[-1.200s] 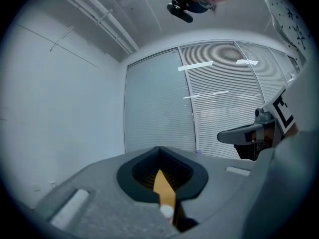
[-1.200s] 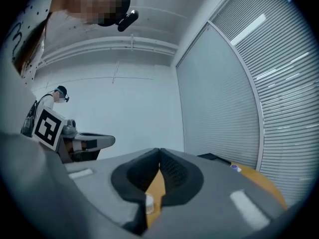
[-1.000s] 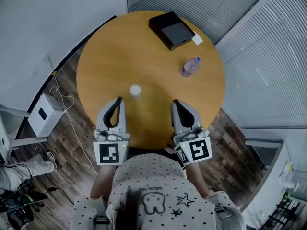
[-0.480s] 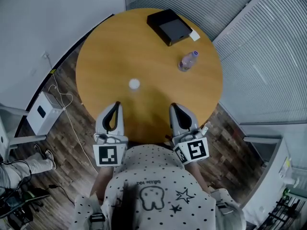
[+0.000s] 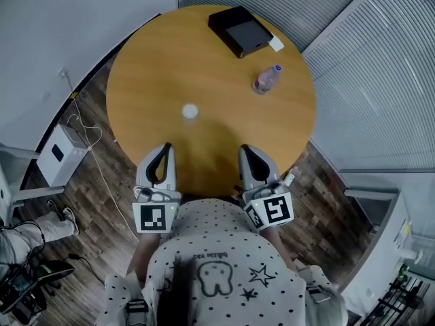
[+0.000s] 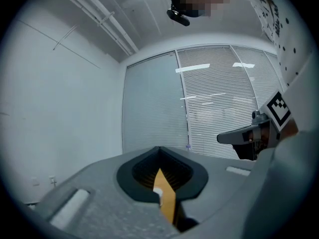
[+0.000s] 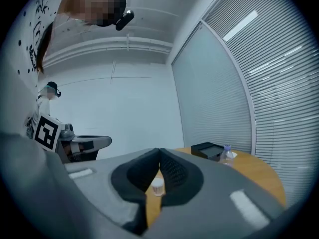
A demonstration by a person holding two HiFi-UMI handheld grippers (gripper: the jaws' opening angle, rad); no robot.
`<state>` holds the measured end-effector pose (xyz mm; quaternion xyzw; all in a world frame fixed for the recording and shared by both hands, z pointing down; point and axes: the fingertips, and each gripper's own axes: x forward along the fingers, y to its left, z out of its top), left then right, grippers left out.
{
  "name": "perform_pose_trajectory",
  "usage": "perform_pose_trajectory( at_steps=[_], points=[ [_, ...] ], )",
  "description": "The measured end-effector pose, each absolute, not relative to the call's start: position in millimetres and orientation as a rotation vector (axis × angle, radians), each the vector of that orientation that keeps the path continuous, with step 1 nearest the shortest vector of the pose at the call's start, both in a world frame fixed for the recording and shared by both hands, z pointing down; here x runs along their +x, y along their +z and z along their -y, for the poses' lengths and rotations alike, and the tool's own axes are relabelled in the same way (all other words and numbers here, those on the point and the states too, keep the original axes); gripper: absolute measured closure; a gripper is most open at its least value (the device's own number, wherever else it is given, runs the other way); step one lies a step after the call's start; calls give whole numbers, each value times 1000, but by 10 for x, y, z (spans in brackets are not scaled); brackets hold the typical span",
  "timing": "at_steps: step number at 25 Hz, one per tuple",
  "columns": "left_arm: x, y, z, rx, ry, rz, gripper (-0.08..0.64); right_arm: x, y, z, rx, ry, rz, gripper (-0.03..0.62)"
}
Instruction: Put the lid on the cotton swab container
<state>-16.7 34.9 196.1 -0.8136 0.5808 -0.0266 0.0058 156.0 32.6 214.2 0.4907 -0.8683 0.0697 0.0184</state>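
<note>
Here the cotton swab container [image 5: 189, 111] stands alone on the round wooden tabletop [image 5: 224, 73], a little left of its middle and well apart from every edge. It is small, white and upright. At this size I cannot tell if a lid sits on it.

The left gripper [image 5: 165, 148] and the right gripper [image 5: 246, 149] are both at the near edge of the tabletop, side by side and well apart, and they point across it. The jaws of the left gripper are pressed together at the tips and hold nothing. The jaws of the right gripper also meet at the tips and are empty. In both gripper views the container shows far beyond the jaws, not between them.

Near the far edge lies a black box [image 5: 238, 31], with a white card [image 5: 276, 43] touching its right corner. A water bottle [image 5: 266, 79] stands upright near the right edge, just beside the box.
</note>
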Motion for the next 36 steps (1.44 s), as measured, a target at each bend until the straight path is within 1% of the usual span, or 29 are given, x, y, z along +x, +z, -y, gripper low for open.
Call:
perform_pose_trajectory(
  at_steps=[36],
  points=[
    [-36,2058,-471,-2568,-97,-1763,549,1528,2278,-448,1458,187,2668,588]
  ],
)
